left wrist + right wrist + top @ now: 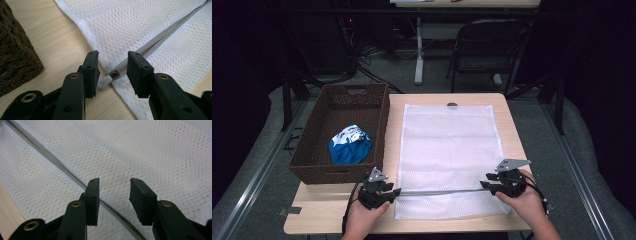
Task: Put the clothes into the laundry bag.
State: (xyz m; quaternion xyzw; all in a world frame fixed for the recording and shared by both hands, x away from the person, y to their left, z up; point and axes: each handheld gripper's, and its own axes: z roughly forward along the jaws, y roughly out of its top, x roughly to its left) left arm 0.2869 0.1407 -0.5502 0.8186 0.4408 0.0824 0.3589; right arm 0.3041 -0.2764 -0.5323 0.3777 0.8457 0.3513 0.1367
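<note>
On the table, counted: one white mesh laundry bag [449, 157], one brown wicker basket [314, 150], one blue-and-white cloth [350, 145] inside that basket, two grippers.
Left gripper [396, 191]: jaws apart with nothing held; the white zipper pull [105, 81] lies between the two pads, touching neither that I can tell.
Right gripper [483, 184]: jaws apart and empty, hovering over the mesh at the zipper's other end.
Zipper [442, 191]: one grey line running from gripper to gripper.
High view adds: both hands, the basket just beyond the left gripper.
Left gripper view adds: the metal slider [115, 73] and the basket corner [17, 60] close by.
Right gripper view adds: the zipper track [60, 167] passing under its left jaw.
</note>
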